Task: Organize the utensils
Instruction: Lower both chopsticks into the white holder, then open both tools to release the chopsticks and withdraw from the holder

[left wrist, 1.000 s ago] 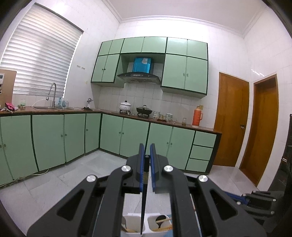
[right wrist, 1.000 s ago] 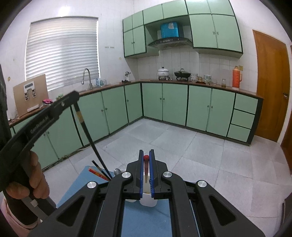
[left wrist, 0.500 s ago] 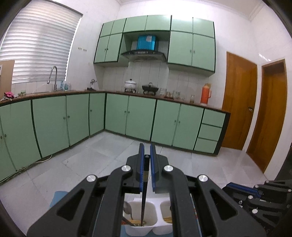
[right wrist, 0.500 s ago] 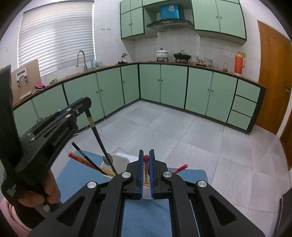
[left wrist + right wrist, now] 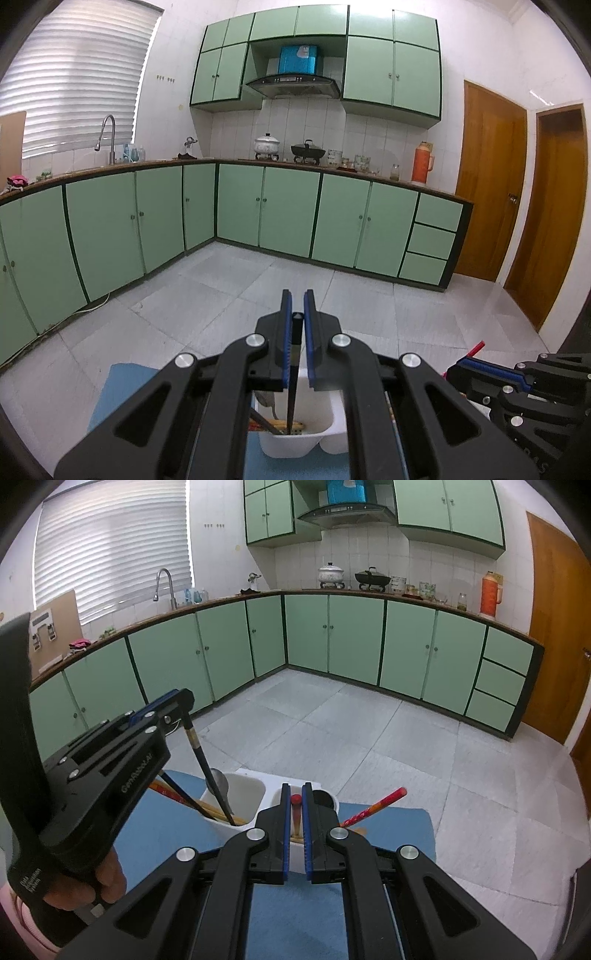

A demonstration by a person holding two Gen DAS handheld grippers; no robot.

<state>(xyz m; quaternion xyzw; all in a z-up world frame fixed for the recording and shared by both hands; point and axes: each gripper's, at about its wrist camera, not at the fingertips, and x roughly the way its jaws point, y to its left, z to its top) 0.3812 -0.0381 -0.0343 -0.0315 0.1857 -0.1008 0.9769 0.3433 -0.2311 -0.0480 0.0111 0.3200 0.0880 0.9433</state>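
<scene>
A white two-compartment utensil holder (image 5: pixel 255 794) stands on a blue mat (image 5: pixel 391 827); it also shows in the left wrist view (image 5: pixel 321 424). My left gripper (image 5: pixel 297 314) is shut on a black chopstick (image 5: pixel 291 391), seen too in the right wrist view (image 5: pixel 207 768), with its tip down inside the left compartment among other chopsticks and a spoon (image 5: pixel 219 779). My right gripper (image 5: pixel 294 805) is shut on a red-tipped chopstick (image 5: pixel 295 812) over the right compartment. A red patterned chopstick (image 5: pixel 373 806) sticks out of the right compartment.
The mat's table stands in a kitchen with green cabinets (image 5: pixel 288 210) and a grey tiled floor (image 5: pixel 369 738) beyond its far edge. My hand (image 5: pixel 107 882) holds the left gripper body at the left of the right wrist view.
Both grippers have tilted down and lowered toward the holder. The black chopstick's tip went from above the holder into the left compartment; the red-tipped chopstick came lower over the right compartment.
</scene>
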